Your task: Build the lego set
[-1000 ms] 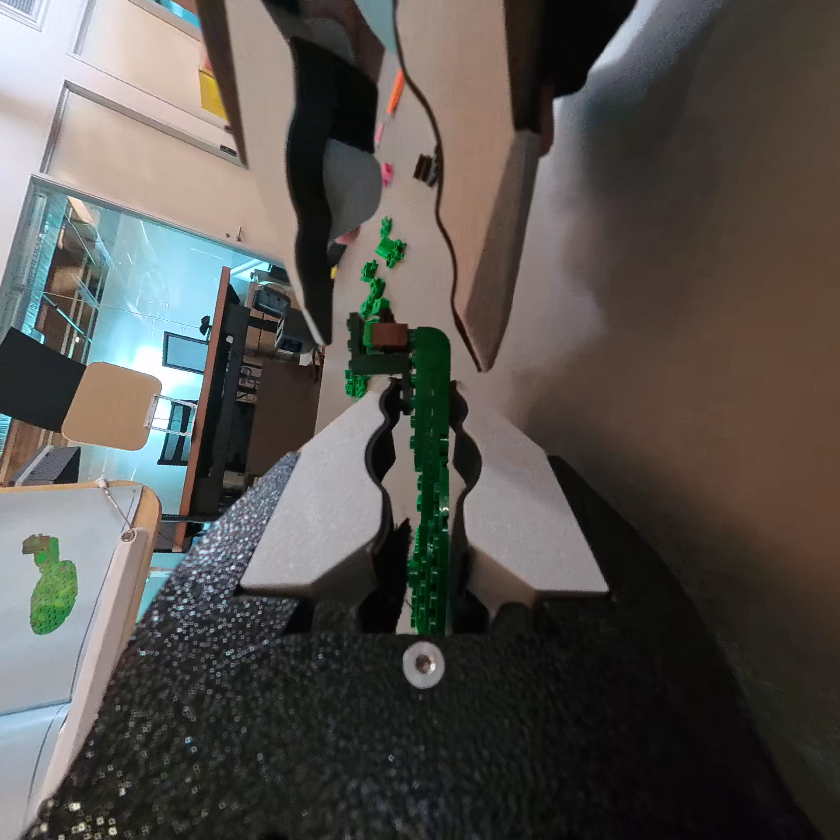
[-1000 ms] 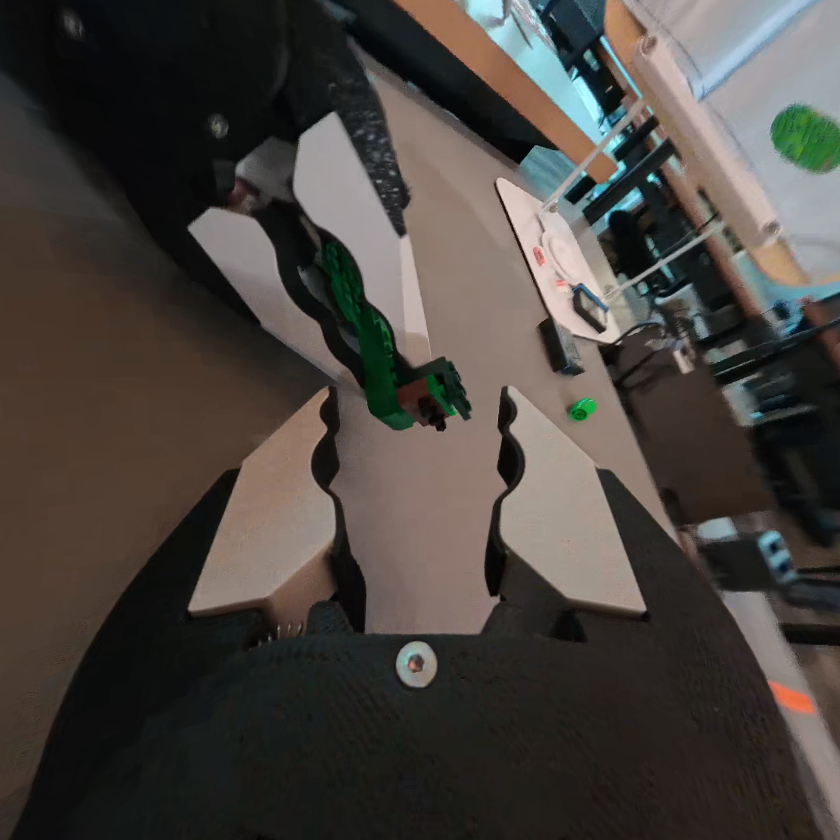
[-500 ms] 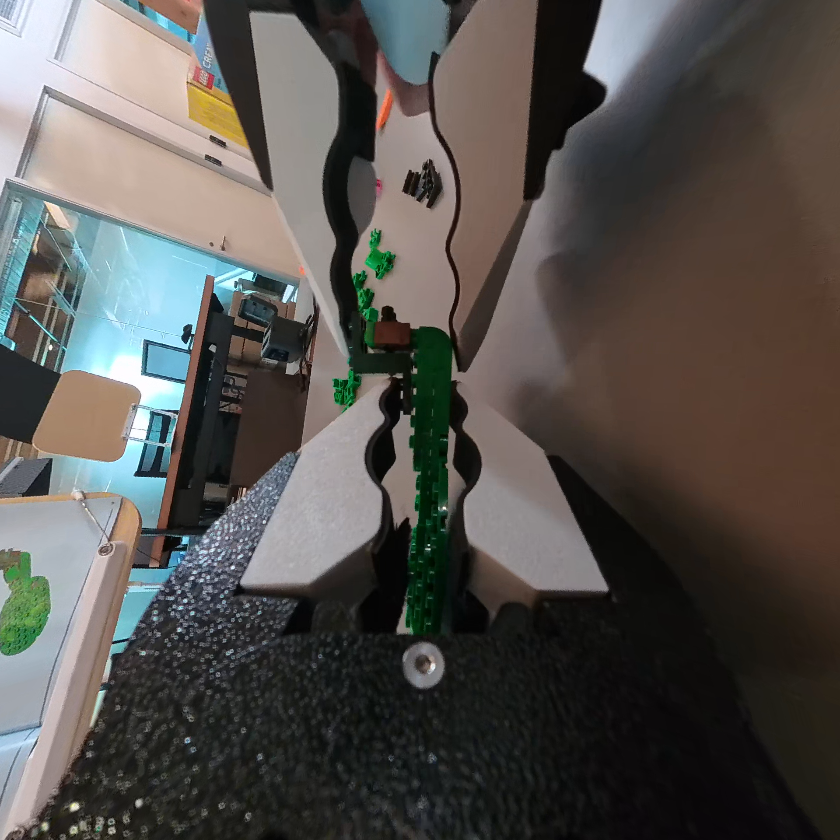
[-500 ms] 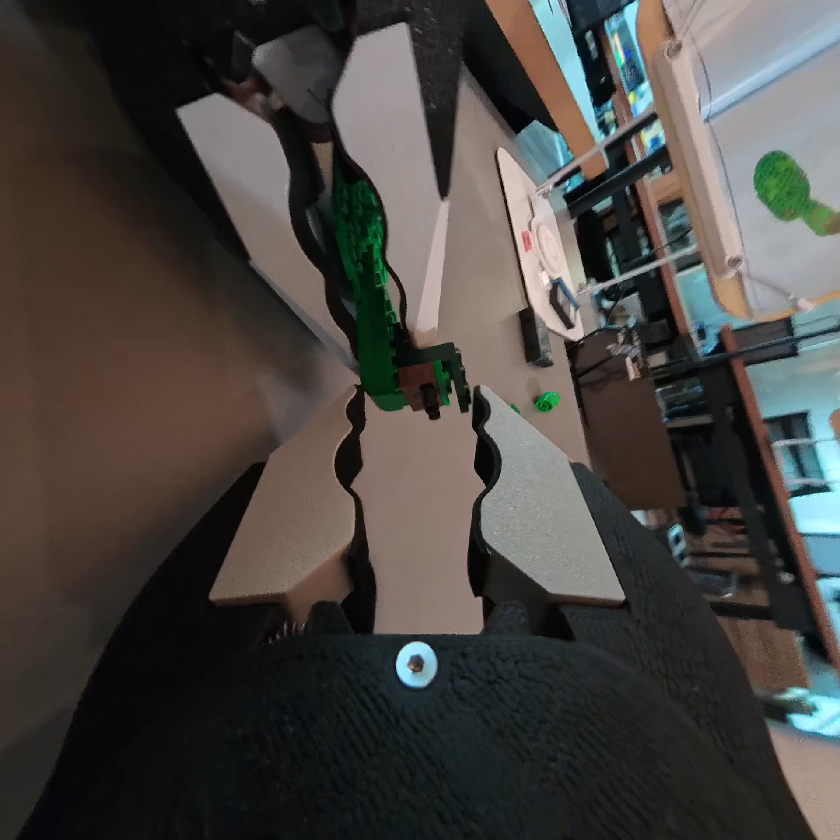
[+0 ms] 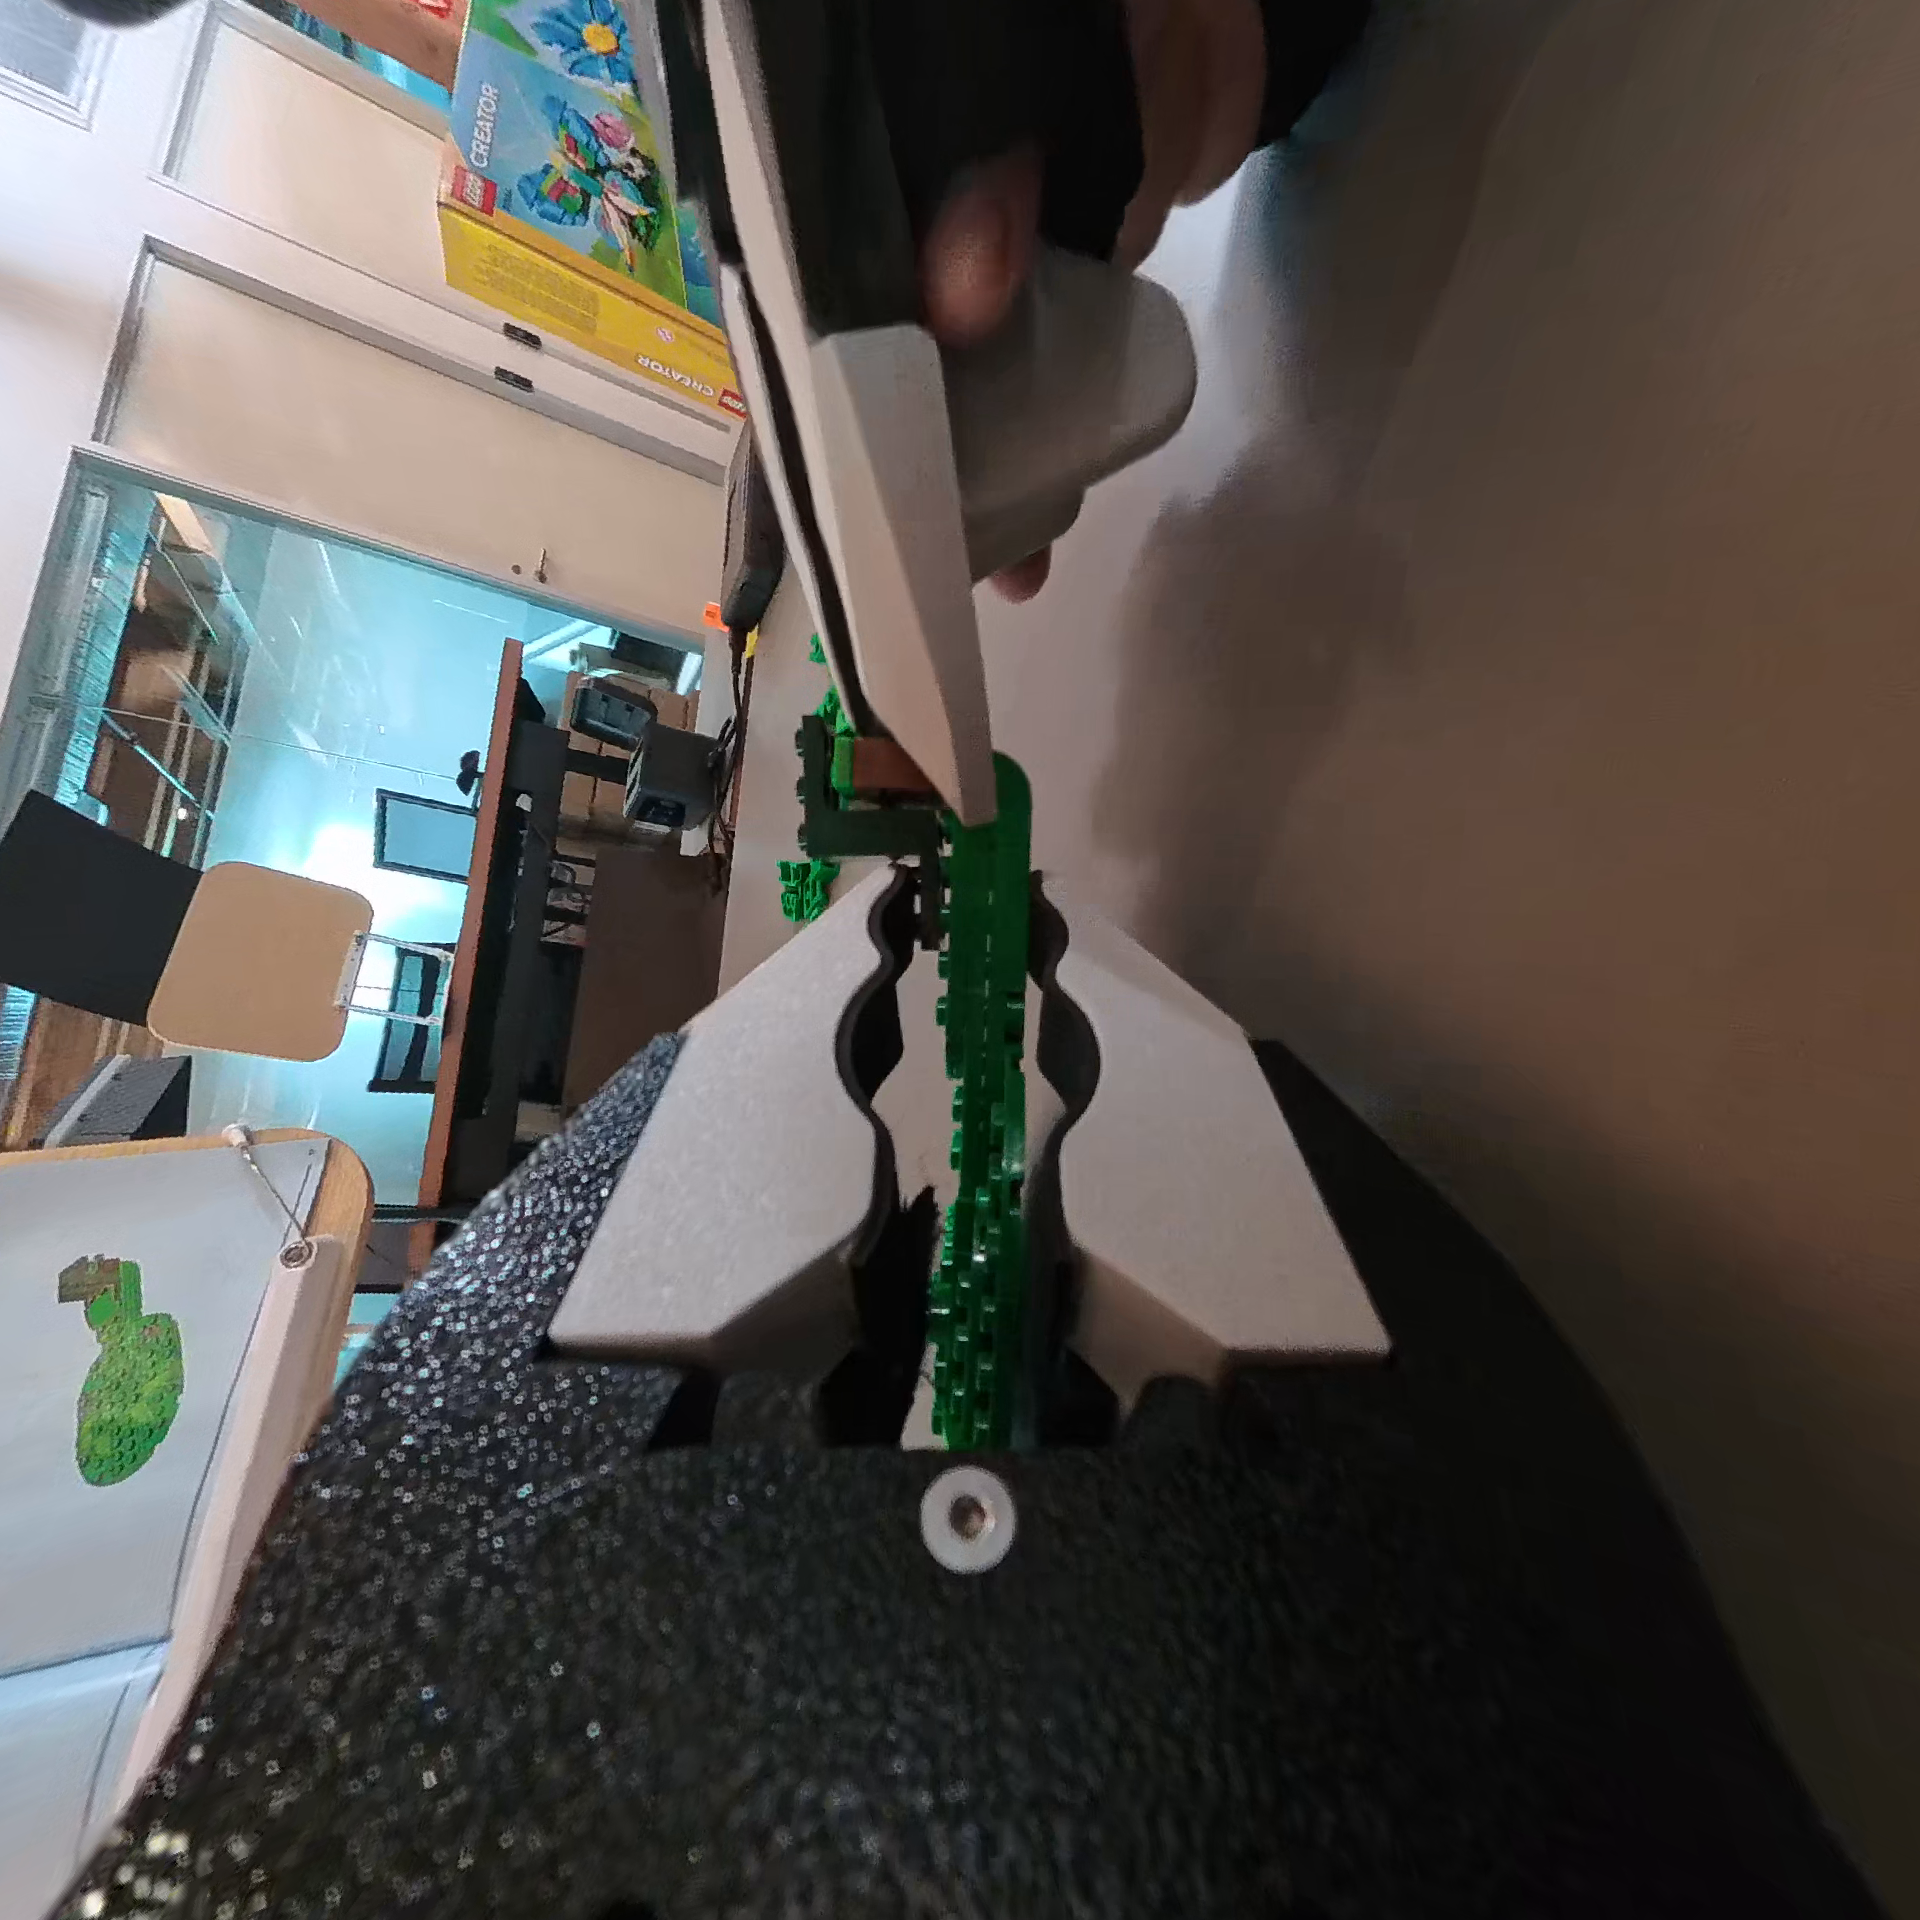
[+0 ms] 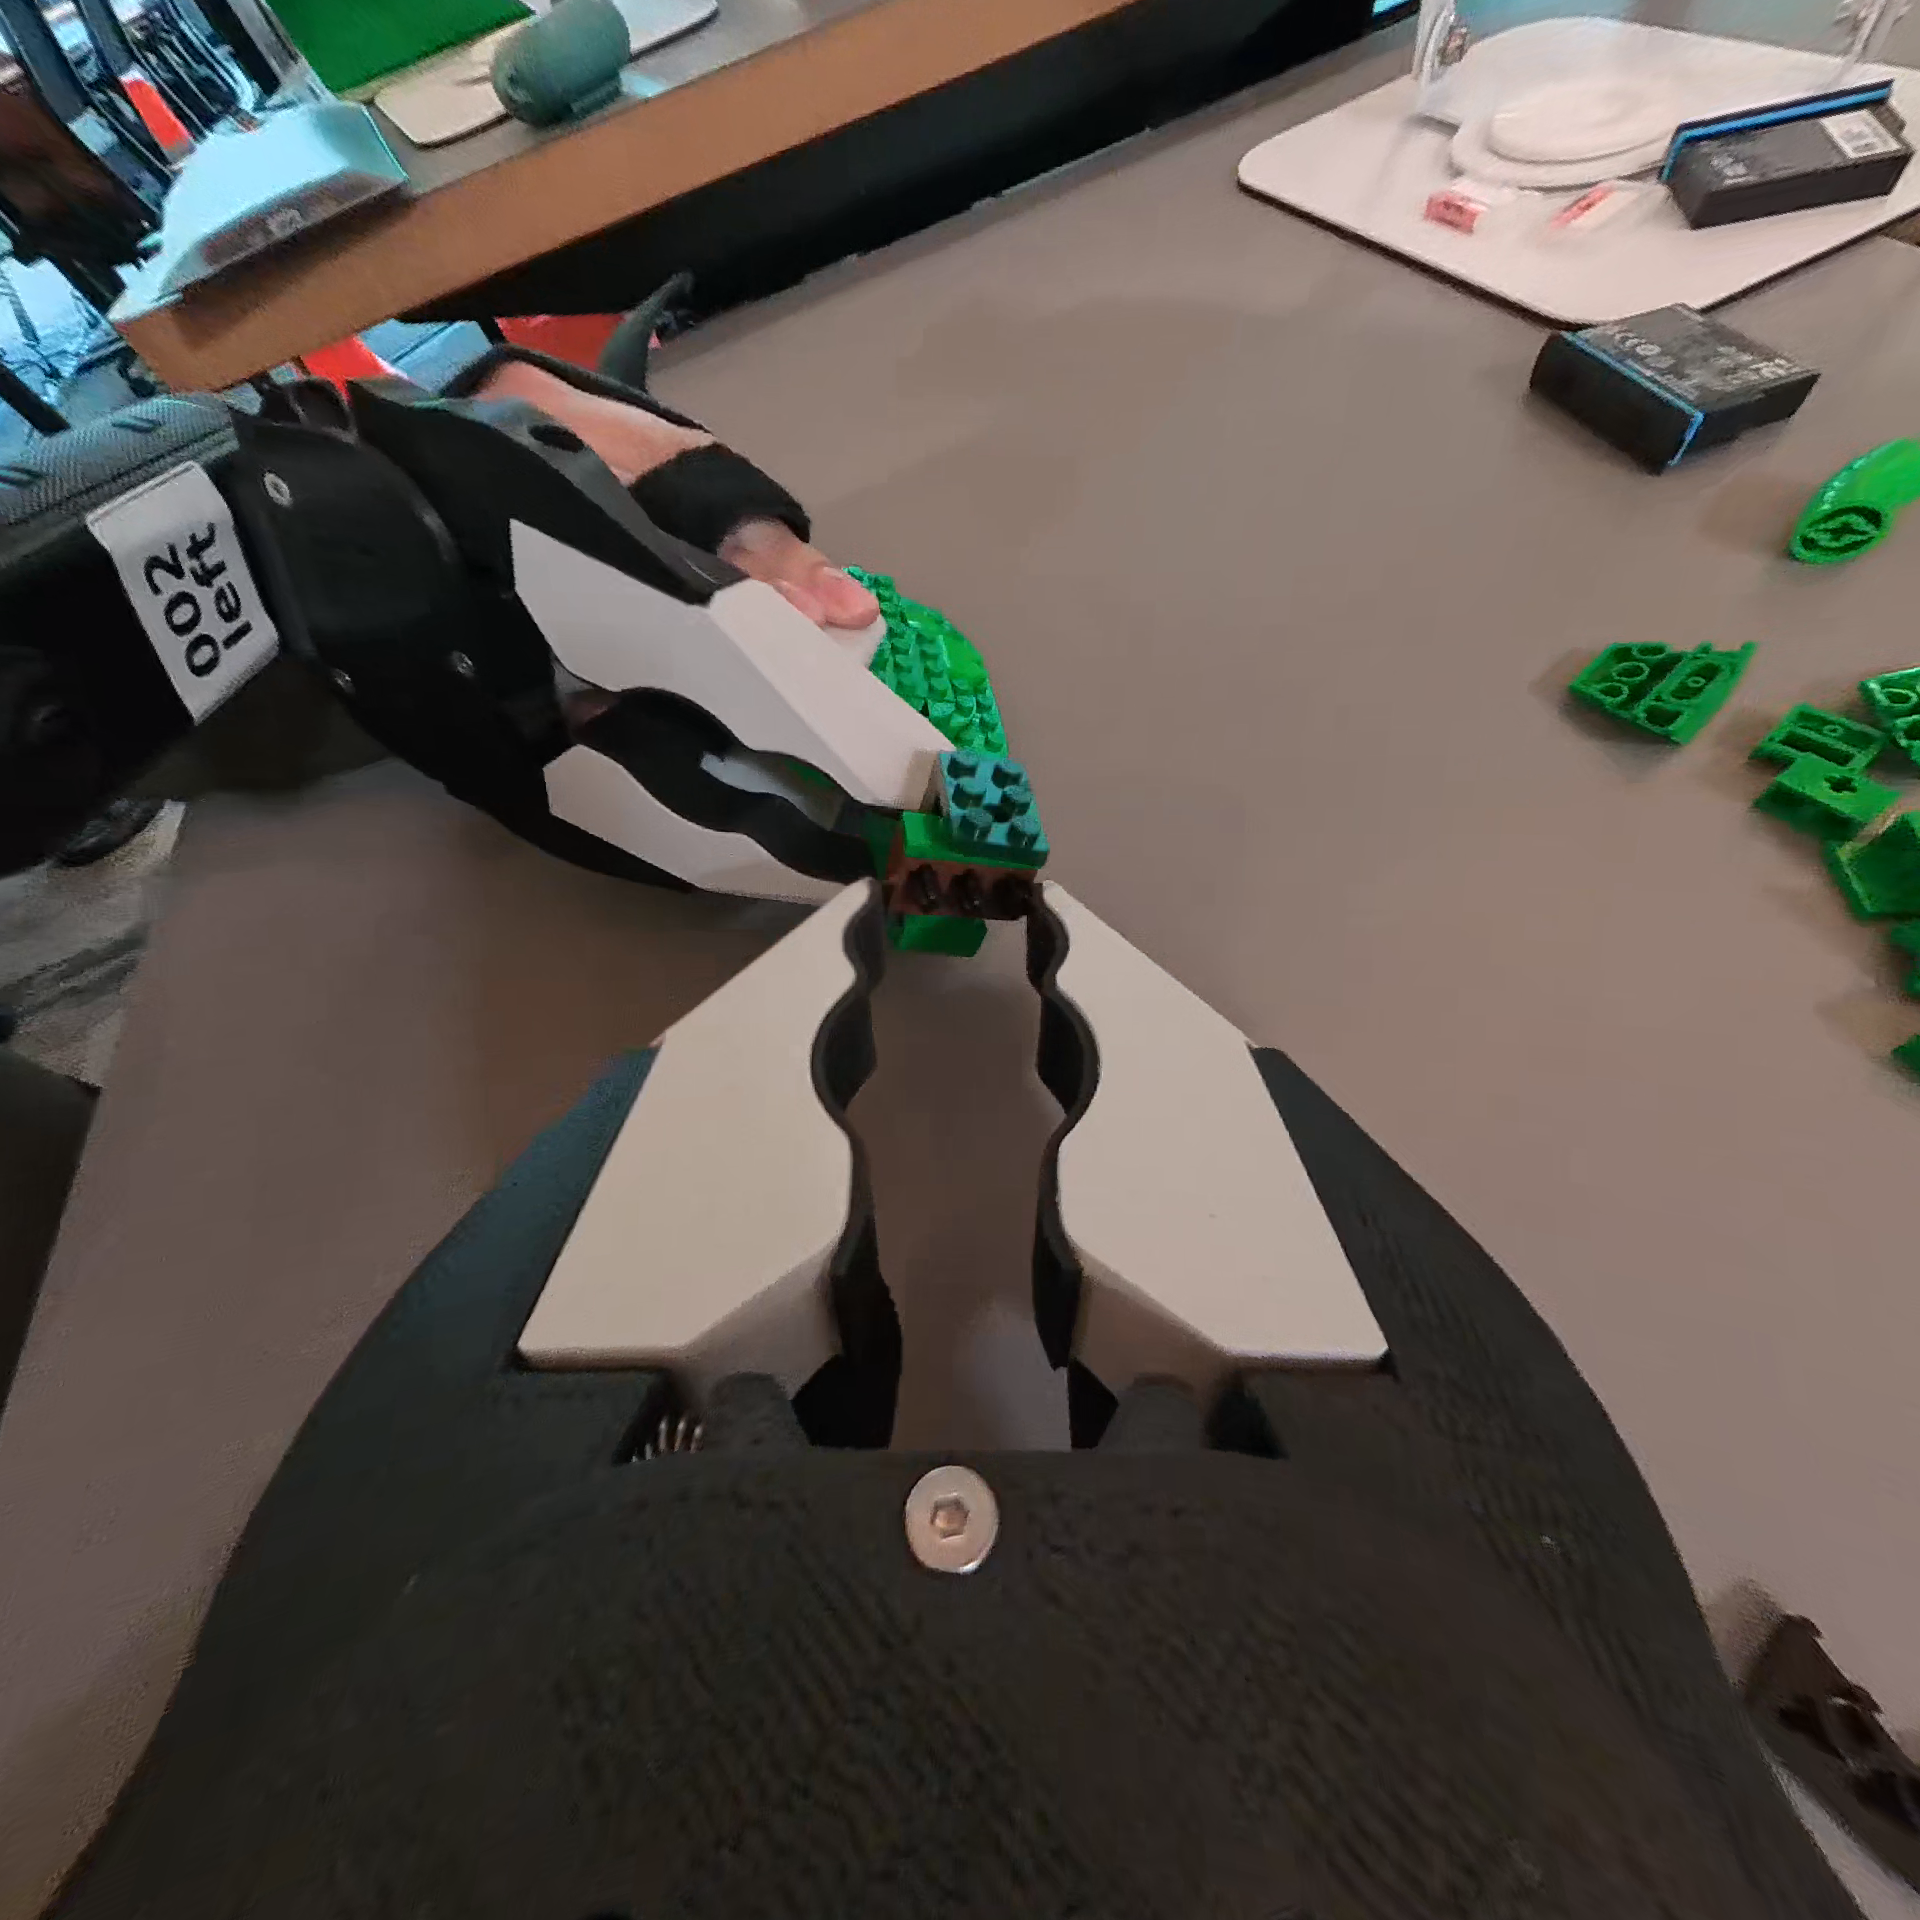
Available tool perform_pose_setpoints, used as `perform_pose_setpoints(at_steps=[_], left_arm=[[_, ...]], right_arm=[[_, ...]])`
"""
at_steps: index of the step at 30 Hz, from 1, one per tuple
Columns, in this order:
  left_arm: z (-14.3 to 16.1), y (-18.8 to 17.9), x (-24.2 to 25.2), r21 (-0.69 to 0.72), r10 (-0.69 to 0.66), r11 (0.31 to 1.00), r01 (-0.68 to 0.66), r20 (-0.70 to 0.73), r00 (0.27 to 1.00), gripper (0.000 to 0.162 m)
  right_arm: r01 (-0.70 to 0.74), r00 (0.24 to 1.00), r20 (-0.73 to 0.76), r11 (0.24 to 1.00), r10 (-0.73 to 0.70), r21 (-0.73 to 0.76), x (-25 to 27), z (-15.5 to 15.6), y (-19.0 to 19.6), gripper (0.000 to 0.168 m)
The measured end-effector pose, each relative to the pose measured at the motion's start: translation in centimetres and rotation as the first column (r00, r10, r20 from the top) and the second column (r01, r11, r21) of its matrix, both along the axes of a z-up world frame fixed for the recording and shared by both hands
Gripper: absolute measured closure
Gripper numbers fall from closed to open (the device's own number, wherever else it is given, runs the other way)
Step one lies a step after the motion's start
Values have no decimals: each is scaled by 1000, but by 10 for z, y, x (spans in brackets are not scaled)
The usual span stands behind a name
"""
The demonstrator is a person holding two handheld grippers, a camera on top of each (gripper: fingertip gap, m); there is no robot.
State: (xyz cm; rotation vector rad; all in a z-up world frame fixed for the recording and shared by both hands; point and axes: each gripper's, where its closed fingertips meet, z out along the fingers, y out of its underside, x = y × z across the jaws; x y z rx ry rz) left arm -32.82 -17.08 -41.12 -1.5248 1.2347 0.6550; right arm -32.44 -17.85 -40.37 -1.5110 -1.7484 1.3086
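My left gripper (image 5: 966, 894) is shut on a green lego plate assembly (image 5: 982, 1039) and holds it edge-on above the grey table. In the right wrist view the left gripper (image 6: 888, 808) reaches in from the left with the green assembly (image 6: 935, 665) in it. A dark teal brick (image 6: 987, 795) sits on the assembly's near end, above a brown brick (image 6: 961, 891) with black pins. My right gripper (image 6: 956, 904) has its fingertips closed on the two sides of that brown brick. In the left wrist view one right finger (image 5: 894, 520) comes down onto the brown brick (image 5: 883, 769).
Loose green pieces (image 6: 1662, 691) lie on the table to the right, with a green curved part (image 6: 1860, 504) and a black box (image 6: 1673, 384) behind them. A white mat (image 6: 1351, 177) lies at the far right. Black pieces (image 6: 1839, 1714) lie near right. A lego box (image 5: 561, 208) stands behind. Both grippers' tips are close together, under 4 cm apart.
My right gripper has turned, moved in to the assembly's tip and narrowed its jaws onto the brown brick. My left gripper still holds the green assembly.
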Motion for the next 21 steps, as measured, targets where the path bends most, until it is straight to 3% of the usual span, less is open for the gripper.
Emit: perform_pose_setpoints(at_steps=[10, 21], left_arm=[[5, -2, 2, 63, -25, 998, 26, -15, 1000, 143], [4, 0, 0, 42, 17, 999, -14, -72, 997, 144]], right_arm=[[-9, 1000, -19, 999, 8, -46, 0, 4, -1, 144], [13, 1000, -17, 999, -13, -33, -2, 3, 1, 144]])
